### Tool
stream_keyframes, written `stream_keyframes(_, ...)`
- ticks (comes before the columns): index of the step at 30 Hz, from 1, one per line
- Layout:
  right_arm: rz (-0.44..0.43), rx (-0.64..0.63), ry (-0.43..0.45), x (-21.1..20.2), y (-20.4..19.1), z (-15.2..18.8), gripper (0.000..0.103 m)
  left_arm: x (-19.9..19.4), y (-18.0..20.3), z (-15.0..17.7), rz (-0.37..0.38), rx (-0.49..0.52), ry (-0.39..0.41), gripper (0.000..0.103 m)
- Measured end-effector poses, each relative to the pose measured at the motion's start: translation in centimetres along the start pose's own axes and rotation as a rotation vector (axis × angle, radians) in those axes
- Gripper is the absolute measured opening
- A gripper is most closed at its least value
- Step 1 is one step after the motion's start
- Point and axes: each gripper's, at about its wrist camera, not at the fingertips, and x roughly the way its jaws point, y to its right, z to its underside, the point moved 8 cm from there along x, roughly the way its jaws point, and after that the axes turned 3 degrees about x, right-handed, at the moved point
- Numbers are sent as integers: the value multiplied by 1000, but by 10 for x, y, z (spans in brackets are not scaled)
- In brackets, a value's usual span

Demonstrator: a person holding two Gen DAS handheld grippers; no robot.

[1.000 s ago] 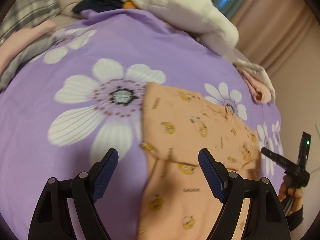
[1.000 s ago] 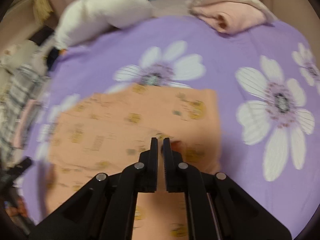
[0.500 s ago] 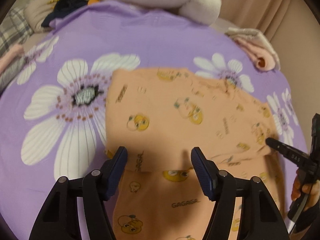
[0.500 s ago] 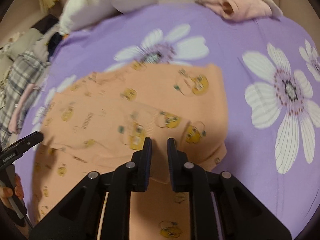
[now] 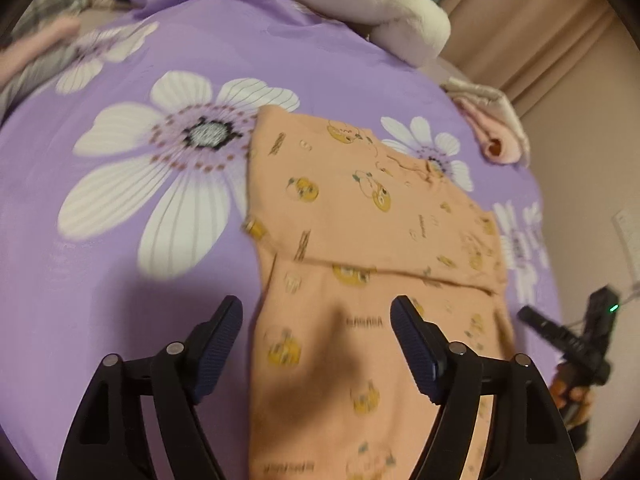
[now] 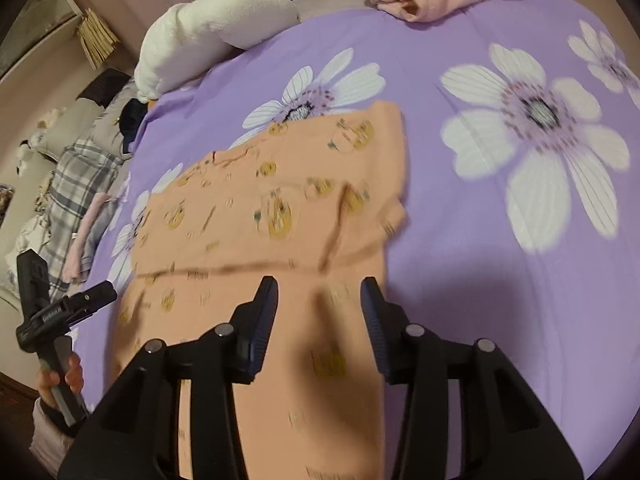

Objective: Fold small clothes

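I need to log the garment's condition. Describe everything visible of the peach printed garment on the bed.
The peach garment is soft knit-looking cloth printed with small yellow cartoon figures and brown lettering. It lies flat on the purple floral bedspread, its far part folded back over the near part, leaving a straight fold edge across it. It partly covers a white flower print. Nothing grips it: the left gripper stands open above its near end, and the right gripper is opening with only cloth beneath.
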Motion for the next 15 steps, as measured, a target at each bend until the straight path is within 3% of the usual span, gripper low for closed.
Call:
stream_keyframes(4,-57,76,-18,-12,20,23,49,-5,-23,13,35,-92,-3,77)
stream_keyframes(7,-67,133,-45,-7,36,37,49,4,-24,20,160,-173,-31,77)
stream_keyframes(9,-149,176,-76,-1,36,46,49,11,-16,23,256,-198,-46,77)
stream_keyframes(13,-288,211,-129,8,22,58,49,15,-4,28,324,-209,-59,77)
stream_keyframes(15,-308,204,-144,7,15,67,48,13,1,34,356,-210,-71,77)
